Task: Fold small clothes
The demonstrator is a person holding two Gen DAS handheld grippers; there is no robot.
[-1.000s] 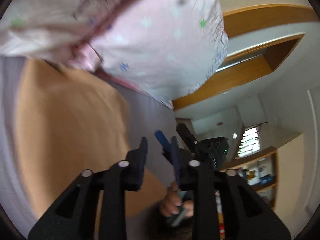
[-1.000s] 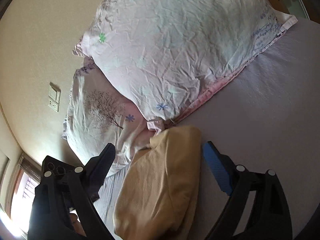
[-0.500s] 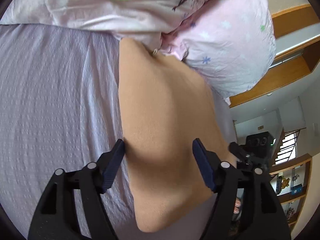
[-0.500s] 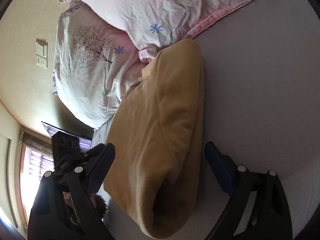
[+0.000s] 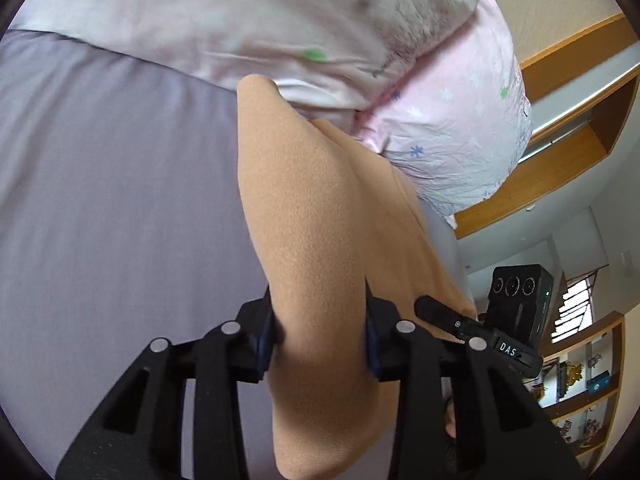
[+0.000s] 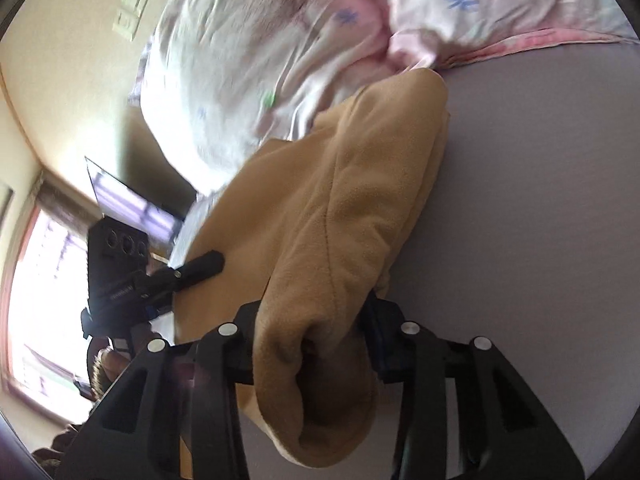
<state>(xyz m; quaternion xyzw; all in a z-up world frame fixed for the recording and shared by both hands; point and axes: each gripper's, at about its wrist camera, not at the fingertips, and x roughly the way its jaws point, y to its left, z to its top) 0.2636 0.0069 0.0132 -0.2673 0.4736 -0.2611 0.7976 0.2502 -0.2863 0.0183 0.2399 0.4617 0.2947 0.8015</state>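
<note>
left tool (image 5: 320,320) clamped on tan fleece garment (image 5: 320,220); right tool (image 6: 316,324) clamped on same garment, lavender sheet (image 5: 120,200) beneath.

one tan garment (image 5: 320,220), two pillows (image 5: 248,16), two tools (image 5: 320,332), one bedsheet (image 5: 120,200)

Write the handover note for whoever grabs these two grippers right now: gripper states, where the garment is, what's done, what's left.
Left gripper: shut on the tan fleece garment, gripping one side of its near end.
Right gripper: shut on the other side, a thick bunched roll.
Garment: lies on the lavender bedsheet, far end touching the pink floral pillows.
Done: both ends gripped.
Left: probably carry the near end toward the pillows to fold it over, release, and flatten it.
</note>
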